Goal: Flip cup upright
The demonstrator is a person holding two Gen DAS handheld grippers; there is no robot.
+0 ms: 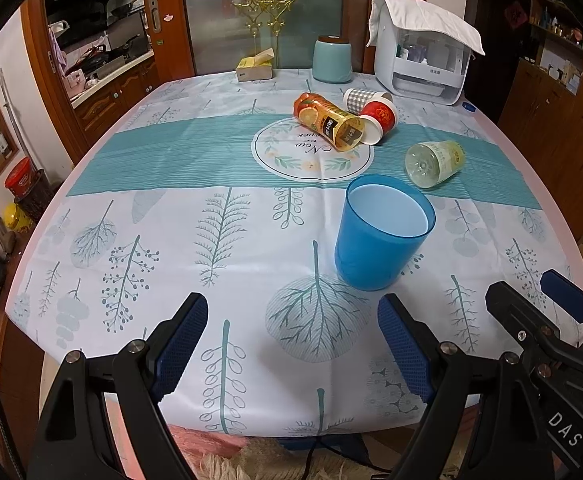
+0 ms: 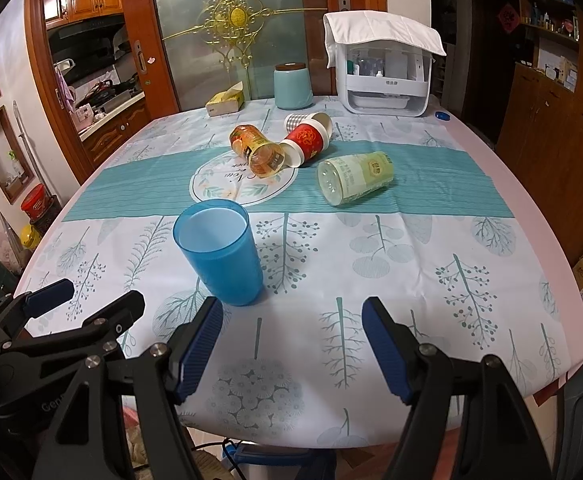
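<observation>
A blue plastic cup (image 1: pixel 383 232) stands upright on the patterned tablecloth, mouth up; it also shows in the right wrist view (image 2: pixel 221 250). My left gripper (image 1: pixel 293 344) is open and empty, just short of the cup and a little to its left. My right gripper (image 2: pixel 291 344) is open and empty, near the table's front edge, with the cup ahead of its left finger. The right gripper also shows at the right edge of the left wrist view (image 1: pixel 531 308), and the left gripper at the left edge of the right wrist view (image 2: pixel 87 304).
Lying on their sides mid-table: an orange bottle (image 1: pixel 329 120), a red paper cup (image 1: pixel 377 118), a checked cup (image 1: pixel 361 98) and a pale green bottle (image 1: pixel 435 162). At the back stand a teal canister (image 1: pixel 331 60), a white appliance (image 1: pixel 421 64) under a cloth, and a yellow box (image 1: pixel 254 67).
</observation>
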